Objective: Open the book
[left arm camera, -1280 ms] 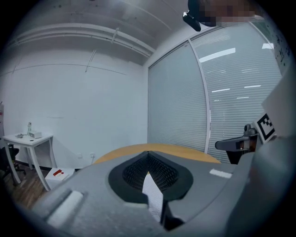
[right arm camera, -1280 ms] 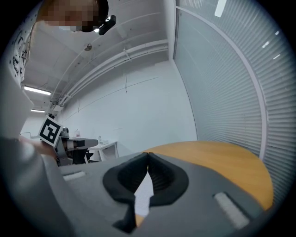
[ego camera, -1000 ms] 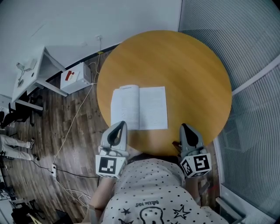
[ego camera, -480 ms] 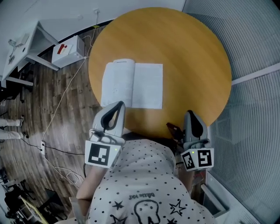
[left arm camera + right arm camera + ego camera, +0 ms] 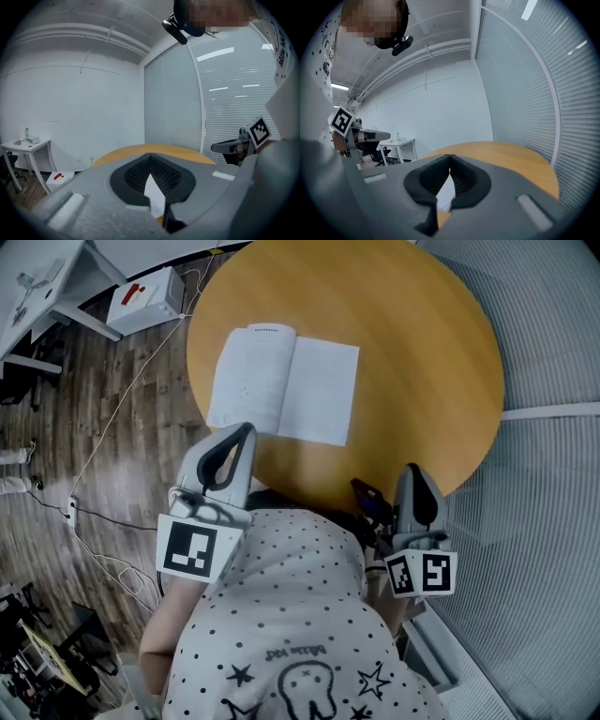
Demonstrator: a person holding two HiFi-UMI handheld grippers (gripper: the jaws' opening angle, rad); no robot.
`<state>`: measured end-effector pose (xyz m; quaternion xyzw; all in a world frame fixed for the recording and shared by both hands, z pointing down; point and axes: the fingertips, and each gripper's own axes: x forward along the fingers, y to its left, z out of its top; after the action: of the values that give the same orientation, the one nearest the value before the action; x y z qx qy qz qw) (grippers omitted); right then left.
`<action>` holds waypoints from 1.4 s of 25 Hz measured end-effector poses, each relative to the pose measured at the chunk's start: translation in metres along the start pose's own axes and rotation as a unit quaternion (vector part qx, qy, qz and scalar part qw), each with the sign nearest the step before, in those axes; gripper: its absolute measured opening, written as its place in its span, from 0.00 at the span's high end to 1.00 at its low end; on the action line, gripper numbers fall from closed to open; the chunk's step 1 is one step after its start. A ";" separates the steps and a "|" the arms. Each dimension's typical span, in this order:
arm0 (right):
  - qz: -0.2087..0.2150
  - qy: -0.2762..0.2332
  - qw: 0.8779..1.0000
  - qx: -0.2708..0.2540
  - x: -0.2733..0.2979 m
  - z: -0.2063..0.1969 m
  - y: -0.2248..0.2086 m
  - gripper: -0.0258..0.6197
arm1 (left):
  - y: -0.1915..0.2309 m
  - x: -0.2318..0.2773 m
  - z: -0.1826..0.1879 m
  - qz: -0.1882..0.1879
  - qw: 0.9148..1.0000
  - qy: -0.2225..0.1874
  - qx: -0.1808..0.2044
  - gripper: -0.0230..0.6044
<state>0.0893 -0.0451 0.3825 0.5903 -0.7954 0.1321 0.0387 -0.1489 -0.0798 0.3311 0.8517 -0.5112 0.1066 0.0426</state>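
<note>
Book (image 5: 283, 385) with white pages, one only, lies open and flat on the round wooden table (image 5: 422, 343), in its near left part. Its spine runs away from the person, far end tipped slightly right, and the spread's long axis lies crosswise. The top edge probably faces away. Two grey tongs hang near the table's near edge. The left tongs (image 5: 240, 432) and right tongs (image 5: 412, 472) are both pressed closed on nothing.

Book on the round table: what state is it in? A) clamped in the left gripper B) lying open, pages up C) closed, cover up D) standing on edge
B: the book lies flat on the table, two white pages spread either side of its spine.
</note>
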 end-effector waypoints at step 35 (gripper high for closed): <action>-0.013 0.008 1.000 0.004 0.010 -0.005 -0.016 0.95 | 0.000 0.014 -0.010 0.006 0.999 0.030 -0.010 0.95</action>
<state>0.1010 -0.0572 0.3921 0.5998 -0.7867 0.1391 0.0444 -0.1444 -0.0898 0.3437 0.8444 -0.5163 0.1270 0.0661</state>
